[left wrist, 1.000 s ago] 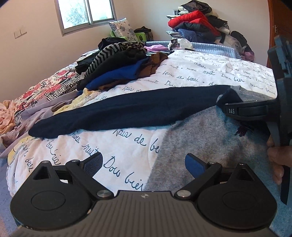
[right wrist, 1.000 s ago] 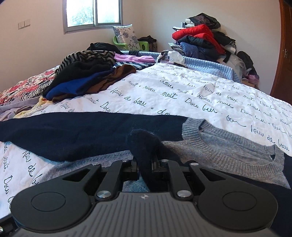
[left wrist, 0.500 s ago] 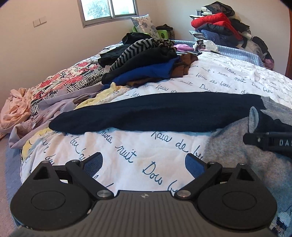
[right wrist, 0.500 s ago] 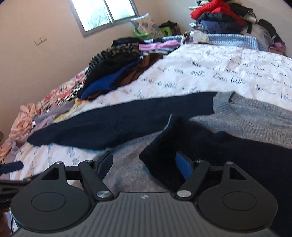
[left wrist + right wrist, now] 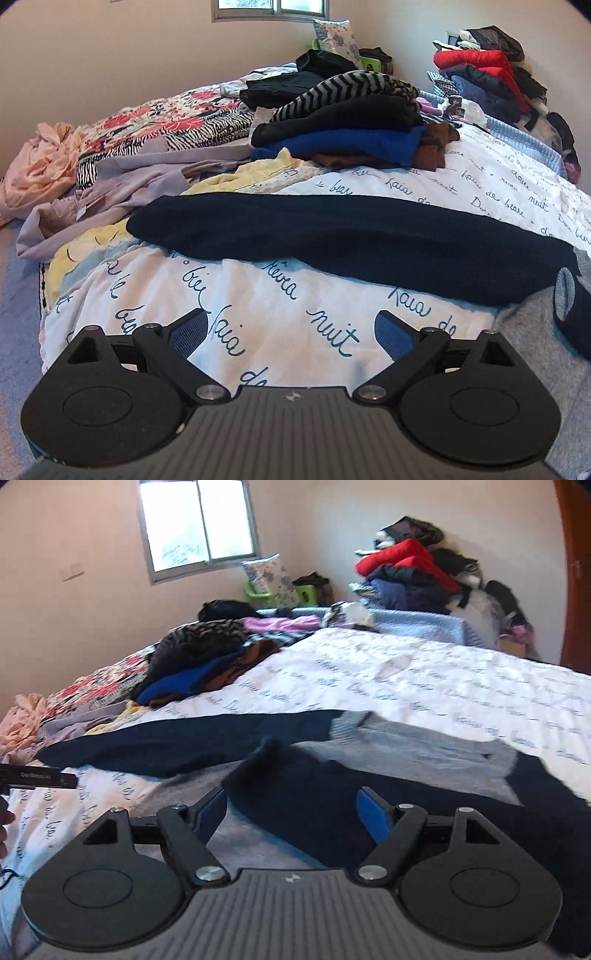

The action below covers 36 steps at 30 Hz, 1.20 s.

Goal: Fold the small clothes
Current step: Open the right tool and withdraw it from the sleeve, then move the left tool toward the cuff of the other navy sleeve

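A grey sweater [image 5: 424, 746] with navy sleeves lies flat on the white script-printed quilt [image 5: 406, 672]. One navy sleeve [image 5: 351, 236] stretches out to the left. The other sleeve [image 5: 314, 786] lies folded across the grey body. My right gripper [image 5: 291, 801] hovers just over that folded sleeve. Its jaws are opening, and the sleeve lies between and below the blue pads without being pressed. My left gripper [image 5: 291, 325] is open above bare quilt, in front of the outstretched sleeve, with the grey body [image 5: 535, 332] to its right. One left finger [image 5: 37, 777] shows at the right wrist view's left edge.
A stack of folded clothes [image 5: 351, 125] sits behind the sleeve. Loose lilac [image 5: 129, 181], floral [image 5: 159, 122] and pink [image 5: 40, 162] cloths crowd the bed's left side. A heap of clothes [image 5: 406, 568] stands at the far wall, a wooden door [image 5: 576, 572] at the right.
My right gripper let go of the navy cuff, opened and drew back; the sleeve now lies across the grey body. My left gripper slid left along the bed, and the right gripper left its view.
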Each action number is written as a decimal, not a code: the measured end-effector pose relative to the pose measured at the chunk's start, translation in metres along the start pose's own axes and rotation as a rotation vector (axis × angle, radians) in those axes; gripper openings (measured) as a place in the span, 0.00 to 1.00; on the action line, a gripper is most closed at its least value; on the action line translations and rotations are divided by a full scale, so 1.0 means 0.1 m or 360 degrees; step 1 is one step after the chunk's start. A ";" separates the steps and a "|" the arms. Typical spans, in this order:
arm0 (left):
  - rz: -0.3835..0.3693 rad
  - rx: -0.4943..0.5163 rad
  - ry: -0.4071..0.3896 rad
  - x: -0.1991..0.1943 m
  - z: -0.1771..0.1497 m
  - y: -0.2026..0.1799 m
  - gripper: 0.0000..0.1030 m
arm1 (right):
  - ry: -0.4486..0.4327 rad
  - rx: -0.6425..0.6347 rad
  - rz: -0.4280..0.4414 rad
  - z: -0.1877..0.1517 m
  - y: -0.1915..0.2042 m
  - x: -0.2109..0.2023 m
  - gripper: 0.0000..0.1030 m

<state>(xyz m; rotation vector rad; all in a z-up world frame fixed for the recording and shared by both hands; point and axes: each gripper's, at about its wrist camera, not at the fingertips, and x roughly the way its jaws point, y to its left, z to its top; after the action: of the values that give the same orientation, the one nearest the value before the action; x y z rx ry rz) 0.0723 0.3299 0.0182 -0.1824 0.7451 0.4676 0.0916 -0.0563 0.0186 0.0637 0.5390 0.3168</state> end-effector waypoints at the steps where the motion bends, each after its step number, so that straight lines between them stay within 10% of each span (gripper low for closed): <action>1: -0.0003 -0.0019 0.0006 0.02 0.01 0.04 0.93 | -0.0029 0.0020 -0.0093 -0.05 -0.16 -0.12 0.80; 12: -0.0114 0.0147 -0.0018 -0.14 -0.14 -0.48 0.93 | 0.0016 0.0394 -0.0948 -0.77 -1.68 -0.86 0.87; 36: -0.0305 0.0428 -0.0113 -0.74 -0.42 -1.49 0.93 | 0.0115 0.0481 -0.0978 -1.15 -1.92 -0.84 1.00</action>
<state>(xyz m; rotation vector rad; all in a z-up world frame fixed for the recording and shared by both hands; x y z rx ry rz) 0.0692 0.1598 0.0377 0.0152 0.7054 0.1879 0.0187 -0.2679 -0.0657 0.1740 0.6471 -0.3649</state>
